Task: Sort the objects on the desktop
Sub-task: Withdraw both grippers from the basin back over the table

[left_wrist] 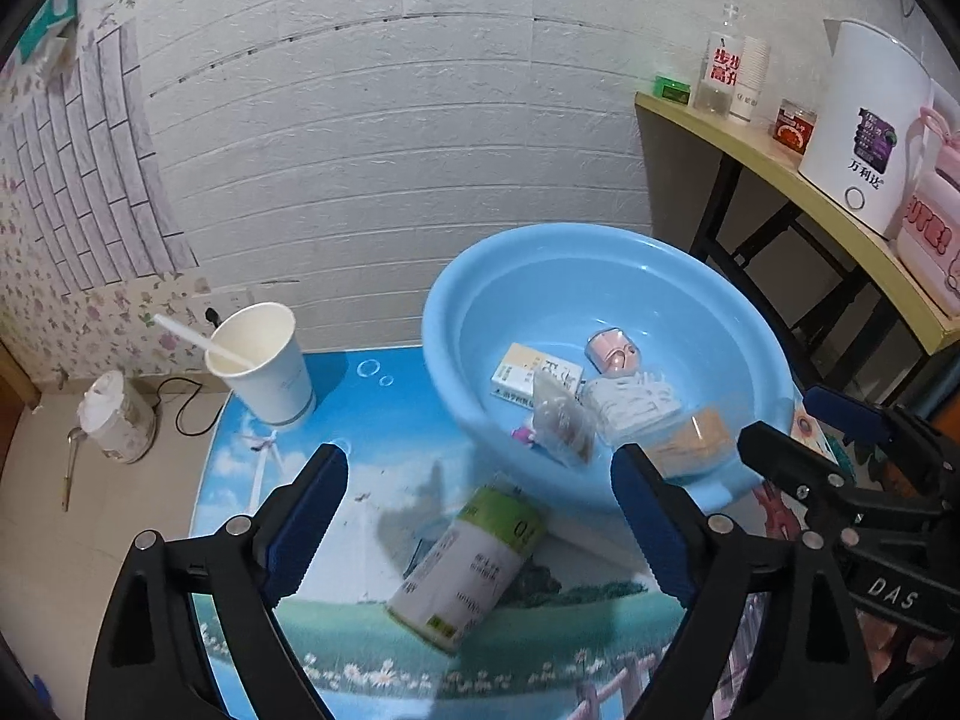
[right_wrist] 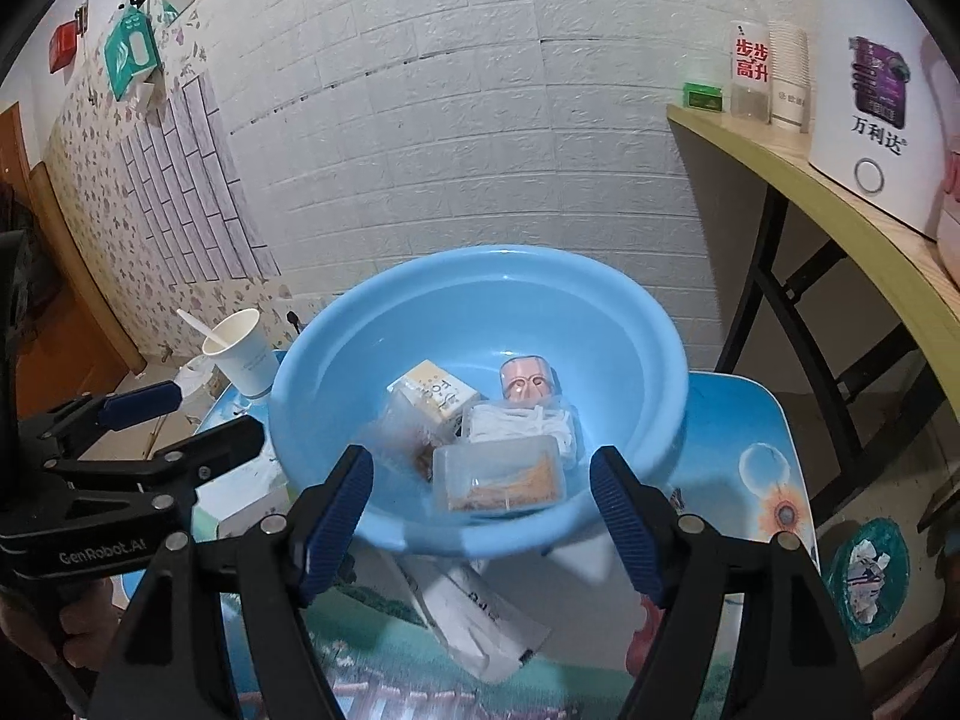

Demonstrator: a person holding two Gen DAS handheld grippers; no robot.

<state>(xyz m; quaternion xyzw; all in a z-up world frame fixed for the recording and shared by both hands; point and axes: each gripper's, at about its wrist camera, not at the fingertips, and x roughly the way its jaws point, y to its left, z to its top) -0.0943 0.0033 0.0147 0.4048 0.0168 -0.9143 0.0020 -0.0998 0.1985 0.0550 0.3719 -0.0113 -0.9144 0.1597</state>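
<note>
Left tongs: standing wide, gripping nothing; a green-and-white carton is lying tilted on the worktop below the gap.
Right tongs: gaping apart, empty, hovering over the near rim of the blue basin.
Basin contents: a clear lidded box, a yellow-white carton, a pink case and a pack of white sticks are sitting inside.
Paper cup: standing upright left of the basin, holding a white spoon.
</note>
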